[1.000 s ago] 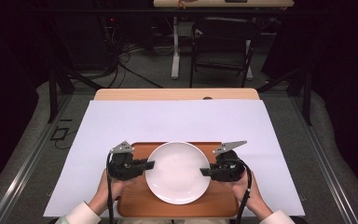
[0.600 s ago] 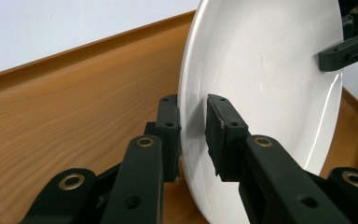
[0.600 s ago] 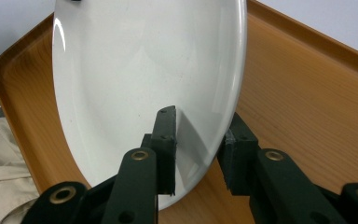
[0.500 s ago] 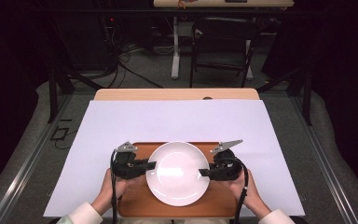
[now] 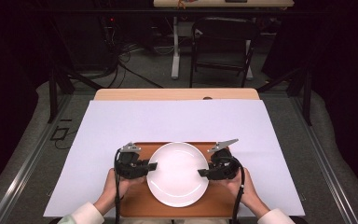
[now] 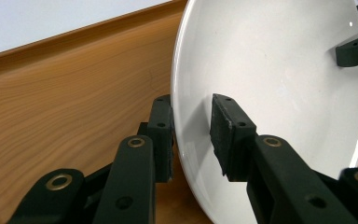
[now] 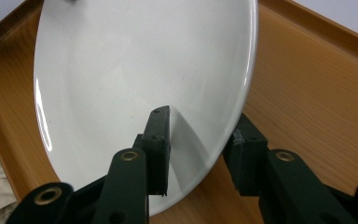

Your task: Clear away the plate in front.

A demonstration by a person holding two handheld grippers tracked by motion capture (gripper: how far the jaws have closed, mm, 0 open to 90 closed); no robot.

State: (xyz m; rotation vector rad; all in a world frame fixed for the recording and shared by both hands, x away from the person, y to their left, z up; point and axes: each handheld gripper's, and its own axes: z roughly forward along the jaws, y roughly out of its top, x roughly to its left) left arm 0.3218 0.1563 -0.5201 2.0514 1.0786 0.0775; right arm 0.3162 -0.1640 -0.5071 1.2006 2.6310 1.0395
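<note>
Work in hand: setting a white plate (image 5: 177,173) onto a wooden tray (image 5: 135,209) on the counter (image 5: 177,119), one pair of tongs at each side of the plate

Plate position: it lies flat on the tray, roughly centred, upright and empty; the tray sits on a white sheet (image 5: 121,121) at the near edge of the counter

Left tongs (image 5: 150,165): at the plate's left rim; in the left gripper view (image 6: 192,135) the rim runs between the jaws, with a clear gap to the inner pad (image 6: 223,128) (the outer pad stands close by the rim's underside, contact cannot be told). The jaws have just been opening, so these tongs read as released

Right tongs (image 5: 202,173): at the plate's right rim; in the right gripper view (image 7: 199,149) the rim again passes between the jaws, with daylight on both sides of it. These jaws have just been opening too; released, nothing clamped

Hands: left hand (image 5: 116,186) and right hand (image 5: 242,189) rest low over the near end of the tray

Done: judging by how it lies, the plate is placed and the grip is let go

Left: opening a little wider if needed, then drawing both tongs outward, away from the rim, without nudging the plate

Risk: a jaw under the rim could lift or slide the plate on withdrawal
</note>
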